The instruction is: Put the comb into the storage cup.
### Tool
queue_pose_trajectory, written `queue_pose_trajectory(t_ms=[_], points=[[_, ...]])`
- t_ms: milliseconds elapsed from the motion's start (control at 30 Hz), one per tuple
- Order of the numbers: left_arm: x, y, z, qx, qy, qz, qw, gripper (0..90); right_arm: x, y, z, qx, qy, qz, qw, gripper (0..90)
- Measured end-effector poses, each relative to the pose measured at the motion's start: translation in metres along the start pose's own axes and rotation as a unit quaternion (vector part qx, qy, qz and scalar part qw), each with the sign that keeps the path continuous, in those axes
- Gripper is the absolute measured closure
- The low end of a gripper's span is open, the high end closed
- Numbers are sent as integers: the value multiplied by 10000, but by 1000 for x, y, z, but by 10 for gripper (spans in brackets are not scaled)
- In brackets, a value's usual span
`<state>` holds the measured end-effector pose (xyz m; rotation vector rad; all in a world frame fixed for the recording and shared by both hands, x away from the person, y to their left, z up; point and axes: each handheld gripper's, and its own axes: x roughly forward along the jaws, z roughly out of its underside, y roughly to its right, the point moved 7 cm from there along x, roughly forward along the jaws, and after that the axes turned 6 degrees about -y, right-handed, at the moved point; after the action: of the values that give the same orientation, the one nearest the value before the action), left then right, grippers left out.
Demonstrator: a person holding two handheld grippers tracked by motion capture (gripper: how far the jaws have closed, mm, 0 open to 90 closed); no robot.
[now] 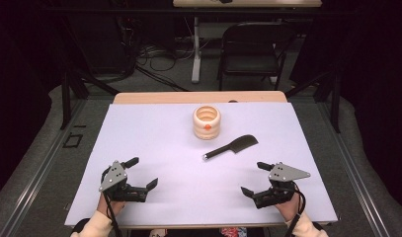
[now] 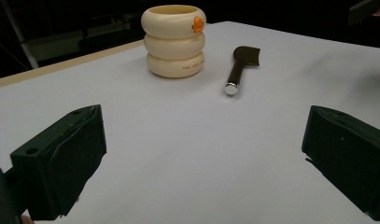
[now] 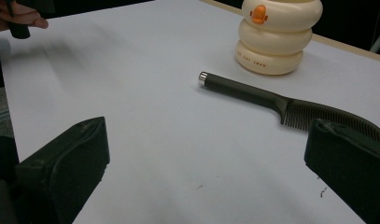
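From the high view, the comb lies on the table, handle toward the near-left, nearer the right tool than the left tool; both gape empty. In the left gripper view the cream holder stands beside the comb. In the right gripper view the comb's handle points left, nothing blocking.

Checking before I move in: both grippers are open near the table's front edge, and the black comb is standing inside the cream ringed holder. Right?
Not quite. The black comb lies flat on the white table, beside the cream ringed holder, not in it; the high view shows this. The left gripper and right gripper are indeed open near the front edge.
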<state>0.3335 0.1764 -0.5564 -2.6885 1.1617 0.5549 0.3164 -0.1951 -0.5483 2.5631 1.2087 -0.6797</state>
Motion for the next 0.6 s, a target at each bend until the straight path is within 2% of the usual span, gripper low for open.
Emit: queue_pose_trajectory(t_ms=[200, 333, 400, 433, 600], points=[[2, 2, 0, 72, -44, 47, 10000, 0, 0, 0, 0, 59, -21, 10, 10000, 0], [2, 2, 0, 68, -41, 61, 9999, 0, 8, 1, 0, 140, -129, -3, 9998, 0], [2, 3, 0, 88, -50, 77, 9999, 0, 12, 0, -2, 128, -154, 7, 9998, 0], [2, 3, 0, 94, -60, -1, 9999, 0, 14, -1, -3, 106, -166, -6, 9998, 0], [3, 3, 1, 91, -87, 45, 9999, 0, 25, -3, -5, 89, -298, -24, 9995, 0]])
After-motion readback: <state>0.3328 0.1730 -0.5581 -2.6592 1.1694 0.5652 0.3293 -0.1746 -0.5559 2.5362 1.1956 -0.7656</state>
